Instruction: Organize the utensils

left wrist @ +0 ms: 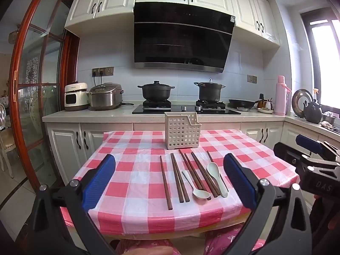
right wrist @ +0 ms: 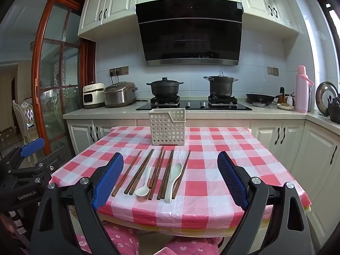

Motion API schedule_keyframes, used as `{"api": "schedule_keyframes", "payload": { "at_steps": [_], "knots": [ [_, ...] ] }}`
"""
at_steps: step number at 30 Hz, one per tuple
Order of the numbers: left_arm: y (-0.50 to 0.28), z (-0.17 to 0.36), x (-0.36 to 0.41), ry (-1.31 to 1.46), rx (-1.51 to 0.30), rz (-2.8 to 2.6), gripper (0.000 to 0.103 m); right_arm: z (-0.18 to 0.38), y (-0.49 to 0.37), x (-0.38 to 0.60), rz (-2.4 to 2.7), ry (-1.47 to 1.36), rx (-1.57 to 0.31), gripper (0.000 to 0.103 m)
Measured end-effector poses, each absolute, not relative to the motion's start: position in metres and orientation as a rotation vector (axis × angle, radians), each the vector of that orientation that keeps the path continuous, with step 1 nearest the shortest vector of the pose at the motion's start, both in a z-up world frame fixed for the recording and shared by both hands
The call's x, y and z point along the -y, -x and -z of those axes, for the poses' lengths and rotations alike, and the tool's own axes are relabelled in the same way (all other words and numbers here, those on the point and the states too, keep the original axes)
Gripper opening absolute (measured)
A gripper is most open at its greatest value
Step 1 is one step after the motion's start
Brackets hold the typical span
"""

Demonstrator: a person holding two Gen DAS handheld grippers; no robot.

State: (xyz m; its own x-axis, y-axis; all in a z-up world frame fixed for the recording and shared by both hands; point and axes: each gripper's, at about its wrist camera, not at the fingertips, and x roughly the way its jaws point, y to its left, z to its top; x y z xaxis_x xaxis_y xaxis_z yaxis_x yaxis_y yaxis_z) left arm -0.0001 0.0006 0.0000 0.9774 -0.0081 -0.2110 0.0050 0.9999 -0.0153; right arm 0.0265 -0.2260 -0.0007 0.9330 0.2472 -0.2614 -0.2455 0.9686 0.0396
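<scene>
the table, covered with a pink-and-white checked cloth, stands in front of the kitchen counter and carries all task items. the perforated cream utensil holder stands upright at the far middle of the table. through its holes and above its rim no utensil shows, so it appears empty; its floor is not fully visible.

just in front of the holder, the dark wooden chopsticks lie in a loose row, pointing roughly from the holder towards the near edge. several lie in touching pairs; the leftmost one lies alone. two pale spoons lie among them: the left spoon has its bowl near the table edge, and the right spoon lies across the right-hand chopsticks with its bowl towards the holder.

the left gripper and the right gripper both hover over the near edge of the table, tilted slightly down, with fingers spread wide and nothing between the pads.

judged step: start of the task; no utensil is grasped or stowed. the next move calls for lowering one gripper onto a single utensil. the lone leftmost chopstick is the least crowded target. the pads must close across its thin shaft without disturbing neighbours, then carry it to the holder's open top.
</scene>
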Motion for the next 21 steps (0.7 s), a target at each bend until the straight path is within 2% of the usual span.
{"api": "schedule_keyframes", "payload": {
  "at_steps": [21],
  "knots": [
    [-0.0023,-0.0064,0.0026,0.013,-0.207,0.003,0.098,-0.0027,-0.0245,0.2228,-0.253,-0.006,-0.270,0.084]
  ]
}}
